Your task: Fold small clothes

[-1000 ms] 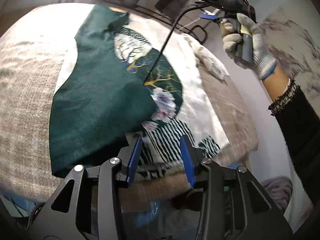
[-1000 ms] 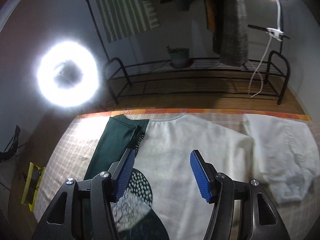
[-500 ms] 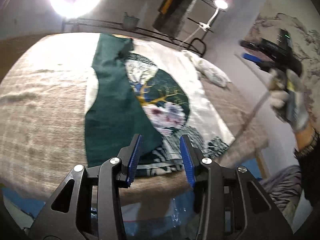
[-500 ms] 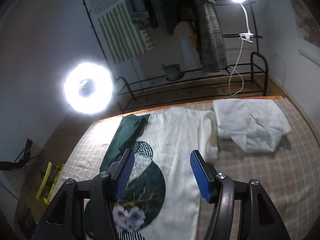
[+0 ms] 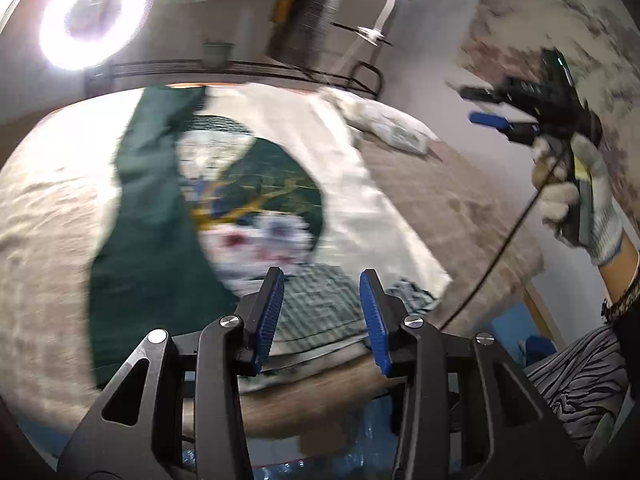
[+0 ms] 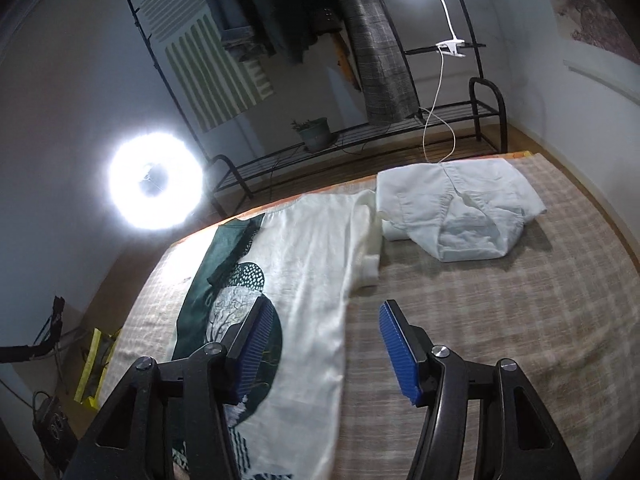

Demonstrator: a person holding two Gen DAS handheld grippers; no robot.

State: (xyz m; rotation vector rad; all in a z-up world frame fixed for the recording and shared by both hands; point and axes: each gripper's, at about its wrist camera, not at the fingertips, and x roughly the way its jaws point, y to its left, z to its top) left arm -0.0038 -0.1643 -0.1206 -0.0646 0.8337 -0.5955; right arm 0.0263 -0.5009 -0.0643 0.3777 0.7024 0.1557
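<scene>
A cream and dark green top with a round tree-and-flower print (image 5: 256, 184) lies flat on the checked table cover (image 6: 500, 320); its left part is folded over, green side up. It also shows in the right wrist view (image 6: 316, 280). My left gripper (image 5: 322, 320) is open and empty above the striped hem at the near table edge. My right gripper (image 6: 326, 348) is open and empty, raised above the top's right edge. It shows at the upper right of the left wrist view (image 5: 504, 120), held in a gloved hand.
A folded white garment (image 6: 460, 208) lies at the far right of the table. A ring light (image 6: 154, 182) glares at the back left. A black metal rack (image 6: 400, 120) with a plant pot and hanging clothes stands behind the table.
Both grippers have lifted and pulled back from the top, staying open. The right gripper swung right, so more of the table and the white garment shows.
</scene>
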